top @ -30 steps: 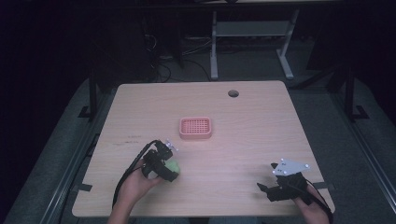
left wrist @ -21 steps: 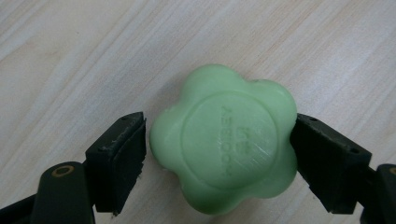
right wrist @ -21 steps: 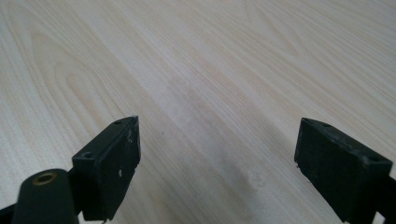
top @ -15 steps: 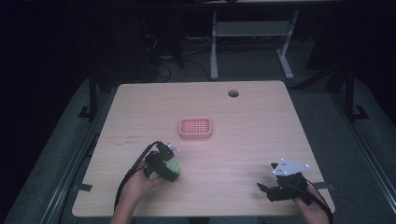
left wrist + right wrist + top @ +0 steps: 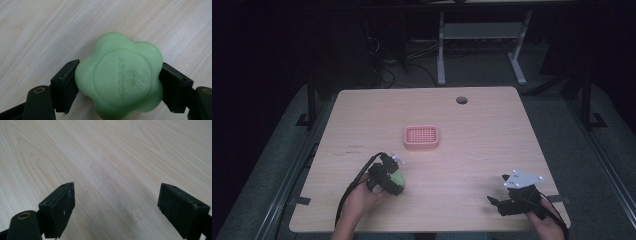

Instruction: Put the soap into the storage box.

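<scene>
Desk [image 5: 482, 130] from the high view is light wood, with a pink tray [image 5: 421, 137] near its middle, the left gripper [image 5: 388, 176] low on the left holding a green soap [image 5: 397, 179], and the right gripper [image 5: 507, 200] well apart at the lower right with nothing in it. Up close in the left gripper view, the soap [image 5: 122, 80] is shaped like a flower with raised letters on top, and the two black fingers [image 5: 65, 83] are clamped on its sides just above the wood. The right gripper view shows its fingers [image 5: 61, 206] wide apart over bare wood.
</scene>
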`<action>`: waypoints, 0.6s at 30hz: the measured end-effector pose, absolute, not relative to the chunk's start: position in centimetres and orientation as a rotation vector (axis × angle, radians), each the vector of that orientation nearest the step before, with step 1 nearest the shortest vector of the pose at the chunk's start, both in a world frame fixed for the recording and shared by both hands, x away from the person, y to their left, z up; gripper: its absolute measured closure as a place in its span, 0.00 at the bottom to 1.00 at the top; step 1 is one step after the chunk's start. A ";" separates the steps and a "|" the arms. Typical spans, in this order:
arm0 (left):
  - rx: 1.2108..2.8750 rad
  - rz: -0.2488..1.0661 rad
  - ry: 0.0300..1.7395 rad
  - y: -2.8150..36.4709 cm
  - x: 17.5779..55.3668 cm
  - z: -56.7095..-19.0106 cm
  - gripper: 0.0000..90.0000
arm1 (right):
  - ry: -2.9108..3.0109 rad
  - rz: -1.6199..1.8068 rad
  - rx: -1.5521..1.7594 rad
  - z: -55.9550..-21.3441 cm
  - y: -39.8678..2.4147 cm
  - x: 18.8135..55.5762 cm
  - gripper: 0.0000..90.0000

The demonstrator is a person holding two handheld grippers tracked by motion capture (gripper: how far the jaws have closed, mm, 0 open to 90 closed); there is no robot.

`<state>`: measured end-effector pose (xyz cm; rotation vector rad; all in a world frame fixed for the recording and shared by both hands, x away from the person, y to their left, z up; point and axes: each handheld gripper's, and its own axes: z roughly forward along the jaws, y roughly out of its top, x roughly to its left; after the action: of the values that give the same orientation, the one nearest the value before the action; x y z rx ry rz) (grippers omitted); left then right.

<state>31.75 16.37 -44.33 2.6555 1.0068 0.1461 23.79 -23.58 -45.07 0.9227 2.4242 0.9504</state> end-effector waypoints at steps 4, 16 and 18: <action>2.655 0.148 1.010 16.4 31.7 -44.3 0.28 | 2.422 0.953 0.924 -45.1 -23.6 23.8 0.15; 2.652 0.146 1.016 16.4 31.7 -44.3 0.29 | 2.421 0.953 0.924 -45.0 -23.6 23.8 0.15; 2.655 0.152 1.010 16.4 31.7 -44.3 0.29 | 2.421 0.953 0.923 -45.0 -23.6 23.8 0.15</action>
<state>31.67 16.39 -44.26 2.6547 1.0101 0.1516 23.78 -23.64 -45.05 0.9227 2.4212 0.9530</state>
